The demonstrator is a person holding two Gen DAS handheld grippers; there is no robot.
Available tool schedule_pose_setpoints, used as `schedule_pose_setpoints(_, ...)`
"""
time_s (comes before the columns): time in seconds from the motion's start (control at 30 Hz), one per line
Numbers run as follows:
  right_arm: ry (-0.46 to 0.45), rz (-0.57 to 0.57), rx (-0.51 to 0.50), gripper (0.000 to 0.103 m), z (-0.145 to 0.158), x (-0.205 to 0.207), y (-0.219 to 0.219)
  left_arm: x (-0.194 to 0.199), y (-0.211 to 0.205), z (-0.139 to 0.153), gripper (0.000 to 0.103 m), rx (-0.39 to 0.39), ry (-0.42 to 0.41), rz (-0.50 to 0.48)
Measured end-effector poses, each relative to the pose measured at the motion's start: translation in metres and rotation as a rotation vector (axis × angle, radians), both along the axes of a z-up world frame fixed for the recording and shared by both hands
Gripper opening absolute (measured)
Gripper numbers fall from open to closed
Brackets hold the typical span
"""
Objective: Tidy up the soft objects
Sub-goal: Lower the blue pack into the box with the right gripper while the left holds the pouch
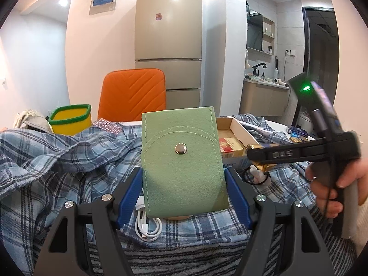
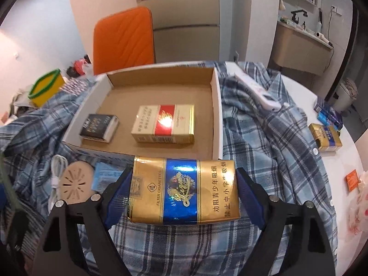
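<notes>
My left gripper (image 1: 184,193) is shut on a light green pouch (image 1: 181,161) with a metal snap, held upright between the blue pads above a blue plaid shirt (image 1: 57,161). My right gripper (image 2: 184,195) is shut on a soft gold-and-blue cigarette pack (image 2: 184,191), with a pad against each short end, just in front of an open cardboard box (image 2: 217,105). Inside the box lie a red-and-white pack (image 2: 164,124) and a small black pack (image 2: 99,125). The left wrist view shows the right gripper (image 1: 253,154) from the side, held by a person's hand (image 1: 333,184).
The plaid shirt (image 2: 264,138) covers most of the white table. On it lie a white cable (image 2: 55,177), a round beige disc (image 2: 77,182) and a white remote (image 2: 257,92). Another gold pack (image 2: 325,138) sits at the right. A yellow bin (image 1: 69,122) and an orange chair (image 1: 133,94) stand behind.
</notes>
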State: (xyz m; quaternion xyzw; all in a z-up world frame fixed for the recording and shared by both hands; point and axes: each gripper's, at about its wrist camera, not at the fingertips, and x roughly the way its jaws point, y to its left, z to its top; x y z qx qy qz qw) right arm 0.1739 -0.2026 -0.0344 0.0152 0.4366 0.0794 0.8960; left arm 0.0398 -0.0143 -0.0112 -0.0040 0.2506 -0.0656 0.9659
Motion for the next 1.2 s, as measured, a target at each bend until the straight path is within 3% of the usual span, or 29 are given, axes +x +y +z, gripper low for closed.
schedule_pose_setpoints(0.17, -0.049, 0.020, 0.002, 0.085, 0.016, -0.020, -0.003, -0.006, -0.002, 0.013, 0.073, 0.024, -0.034, 0.007)
schedule_pose_setpoints(0.43, -0.143, 0.027, 0.013, 0.085, 0.050, -0.035, -0.011, -0.008, -0.002, 0.070, 0.073, 0.012, -0.120, 0.029)
schedule_pose_setpoints(0.57, -0.180, 0.040, 0.024, 0.085, 0.069, -0.029, -0.006, 0.003, -0.008, 0.105, 0.073, 0.036, -0.178, 0.044)
schedule_pose_setpoints(0.7, -0.234, 0.046, 0.020, 0.085, 0.092, -0.018, -0.002, 0.029, -0.011, 0.127, 0.073, 0.017, -0.183, 0.043)
schedule_pose_setpoints(0.97, -0.259, 0.038, 0.024, 0.085, 0.109, 0.029, 0.012, 0.095, -0.014, 0.134, 0.073, 0.008, -0.147, 0.076)
schedule_pose_setpoints(1.2, -0.190, 0.059, 0.040, 0.085, 0.072, 0.061, 0.017, 0.141, -0.011, 0.124, 0.073, -0.006, -0.120, 0.075)
